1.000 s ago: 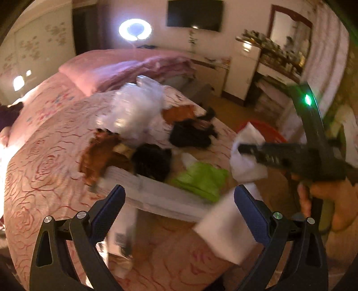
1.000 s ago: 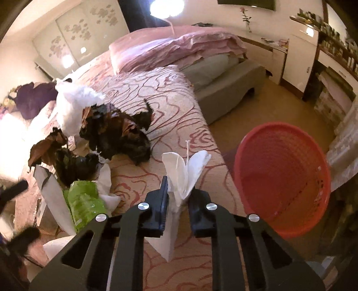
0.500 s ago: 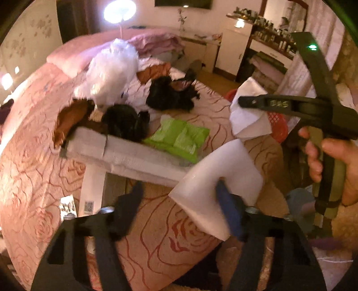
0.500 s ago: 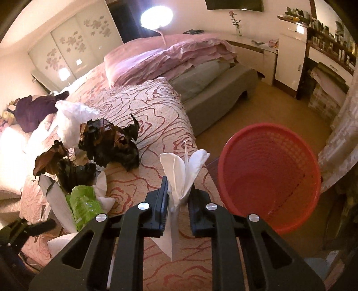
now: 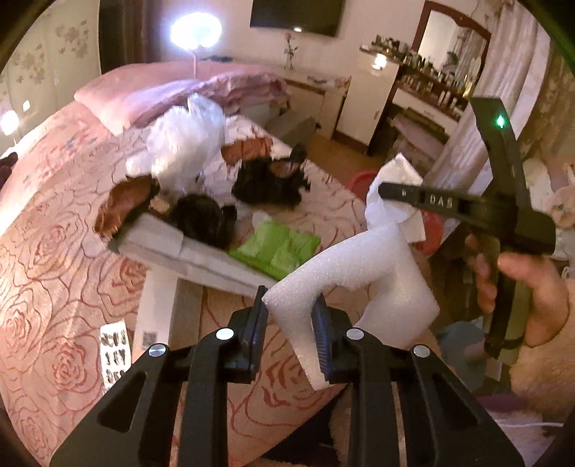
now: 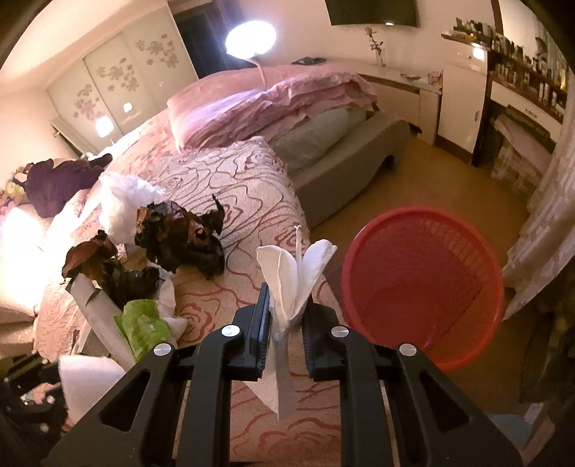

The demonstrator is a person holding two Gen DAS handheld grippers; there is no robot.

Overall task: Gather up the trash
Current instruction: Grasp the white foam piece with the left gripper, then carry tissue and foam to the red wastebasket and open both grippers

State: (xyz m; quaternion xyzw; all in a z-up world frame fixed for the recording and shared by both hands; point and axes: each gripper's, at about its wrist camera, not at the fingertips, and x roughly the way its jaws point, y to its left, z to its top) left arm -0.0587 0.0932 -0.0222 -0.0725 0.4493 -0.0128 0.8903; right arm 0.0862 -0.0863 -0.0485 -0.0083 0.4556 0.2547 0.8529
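left gripper (image 5: 289, 314) now clamping down on the white foam piece (image 5: 354, 273) over the bed (image 5: 54, 287), right gripper (image 6: 285, 316) still pinching the tissue (image 6: 294, 273), red basket (image 6: 424, 294) sitting just beside, green wrapper (image 5: 276, 248) and dark crumpled trash (image 5: 266, 179) lying behind

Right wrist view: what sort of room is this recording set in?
A home bedroom, most likely. A bed with a rose-patterned cover carries folded pink bedding, sliding wardrobe doors stand behind it, and a wall-mounted TV hangs above.
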